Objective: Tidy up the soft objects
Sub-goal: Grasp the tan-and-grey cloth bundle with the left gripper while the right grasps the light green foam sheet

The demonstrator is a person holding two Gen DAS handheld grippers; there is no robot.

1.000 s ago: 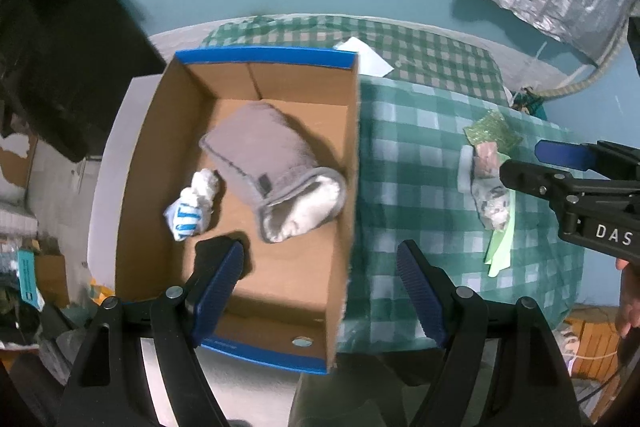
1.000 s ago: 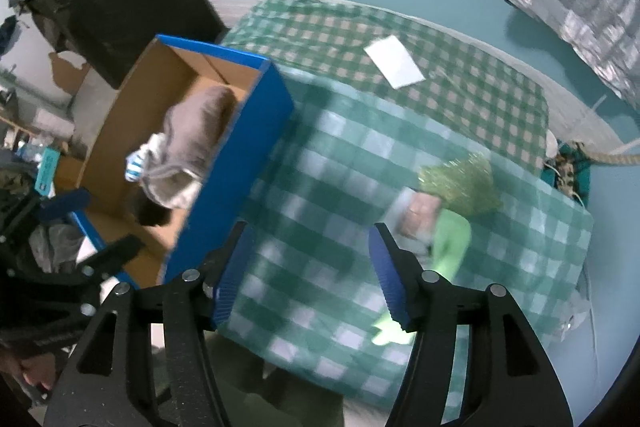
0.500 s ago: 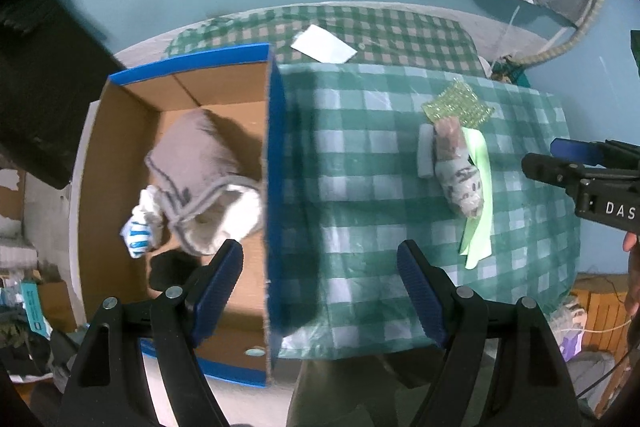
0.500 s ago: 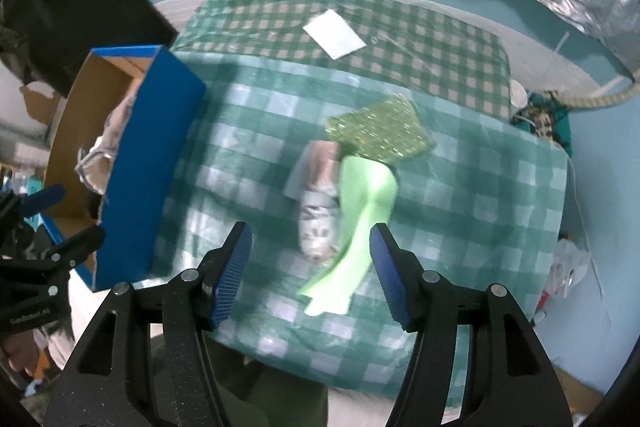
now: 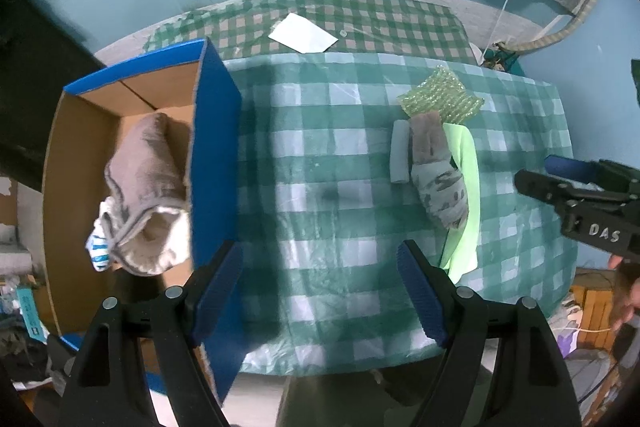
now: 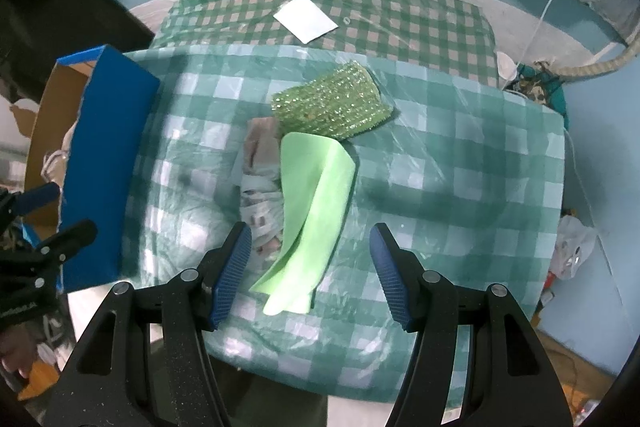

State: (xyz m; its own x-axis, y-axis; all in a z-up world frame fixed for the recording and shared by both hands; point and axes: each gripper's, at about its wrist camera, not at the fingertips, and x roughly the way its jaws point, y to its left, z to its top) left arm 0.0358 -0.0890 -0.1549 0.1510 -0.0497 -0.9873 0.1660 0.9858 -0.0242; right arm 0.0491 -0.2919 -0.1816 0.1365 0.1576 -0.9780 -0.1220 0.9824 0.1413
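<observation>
While the lime-green cloth (image 6: 316,211) lies draped over the patterned grey sock (image 6: 260,195) near the middle of the checked tablecloth (image 6: 460,163), we now hang our right gripper (image 6: 310,271) almost straight above its near end, jaws partly apart with nothing in them. At twelve o'clock from the cloth sits the glittery green scrubber (image 6: 332,107), touching it; a small grey foam roll (image 5: 400,157) lies against the sock at nine o'clock. Our left gripper (image 5: 320,291) stands wide and empty over bare tablecloth. A second ago both grippers looked down near the blue cardboard box (image 5: 214,155), which has since slid off to nine o'clock; it already holds a grey fleece-lined slipper (image 5: 146,187) and a blue-striped sock (image 5: 98,247). We judge this a swing back for the next pick, the cloth likeliest.
</observation>
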